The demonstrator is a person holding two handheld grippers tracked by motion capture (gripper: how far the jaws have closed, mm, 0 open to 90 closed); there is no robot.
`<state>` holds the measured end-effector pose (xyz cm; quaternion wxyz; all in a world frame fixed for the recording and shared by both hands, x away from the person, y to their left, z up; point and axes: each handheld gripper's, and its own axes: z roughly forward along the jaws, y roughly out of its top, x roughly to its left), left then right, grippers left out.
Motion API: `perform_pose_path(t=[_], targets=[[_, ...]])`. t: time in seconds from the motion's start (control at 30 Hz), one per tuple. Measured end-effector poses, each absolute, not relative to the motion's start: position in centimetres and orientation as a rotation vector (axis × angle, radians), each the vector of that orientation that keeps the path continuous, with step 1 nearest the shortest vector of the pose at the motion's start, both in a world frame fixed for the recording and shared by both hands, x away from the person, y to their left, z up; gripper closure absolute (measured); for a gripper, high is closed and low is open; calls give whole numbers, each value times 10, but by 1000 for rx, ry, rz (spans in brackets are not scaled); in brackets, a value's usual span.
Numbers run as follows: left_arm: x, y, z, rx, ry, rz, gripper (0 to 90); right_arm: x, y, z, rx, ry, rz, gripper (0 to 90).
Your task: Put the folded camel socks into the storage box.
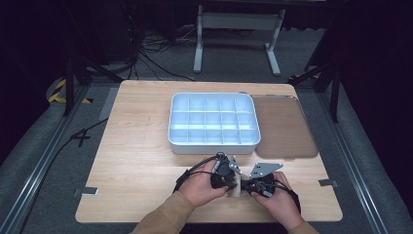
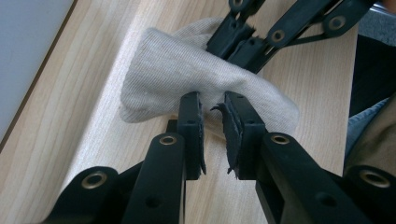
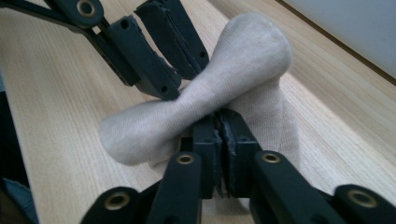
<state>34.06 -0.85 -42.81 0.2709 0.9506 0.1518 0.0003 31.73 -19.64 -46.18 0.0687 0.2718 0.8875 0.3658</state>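
Left tool (image 2: pixel 213 122): jaws narrow, a small gap between them, fabric edge between the pads. Right tool (image 3: pixel 218 135): jaws nearly together, pinching the beige knit cloth sock (image 3: pixel 219 88), which lies bunched on the wooden counter (image 1: pixel 141 161) between both tools.

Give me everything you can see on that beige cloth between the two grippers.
The beige cloth looks like a soft ribbed knit, perhaps a sock. It lies bunched on the wooden table in front of the white compartment tray. The right gripper pinches its edge. The left gripper straddles a fold, jaws slightly apart. The cloth looks waisted where it is gripped, its ends puffed.
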Motion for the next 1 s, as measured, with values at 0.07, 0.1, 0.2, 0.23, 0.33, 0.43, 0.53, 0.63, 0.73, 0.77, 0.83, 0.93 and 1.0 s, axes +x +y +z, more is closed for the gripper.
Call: perform_pose_path(t=[0.07, 0.1, 0.2, 0.23, 0.33, 0.43, 0.53, 0.63, 0.73, 0.77, 0.83, 0.93, 1.0], targets=[[340, -8, -428, 2554, 417, 10, 770, 317, -203, -455, 816, 2670, 1105, 822], [341, -8, -427, 2559, 419, 12, 768, 316, -206, -452, 822, 2665, 1113, 819], [340, -8, -428, 2559, 423, 8, 766, 316, -223, -438, 869, 2636, 1135, 809], [340, -8, -428, 2559, 423, 8, 765, 316, -223, -438, 869, 2636, 1135, 809], [341, -9, -428, 2565, 423, 11, 760, 318, -243, -435, 957, 2641, 1032, 803], [340, -9, -428, 2565, 423, 11, 761, 319, -247, -442, 993, 2658, 975, 813], [340, -10, -427, 2563, 416, 13, 761, 319, -243, -449, 982, 2696, 930, 823], [340, -10, -427, 2563, 411, 17, 761, 318, -236, -451, 960, 2704, 931, 826], [339, -11, -426, 2559, 399, 35, 766, 318, -231, -453, 937, 2708, 926, 830], [339, -11, -426, 2557, 398, 41, 769, 318, -229, -454, 929, 2707, 925, 830], [339, -11, -425, 2547, 399, 49, 775, 318, -225, -455, 919, 2708, 932, 829], [339, -11, -425, 2548, 400, 51, 776, 317, -220, -456, 902, 2710, 939, 830], [338, -13, -426, 2550, 390, 48, 775, 317, -217, -457, 894, 2713, 940, 832]])
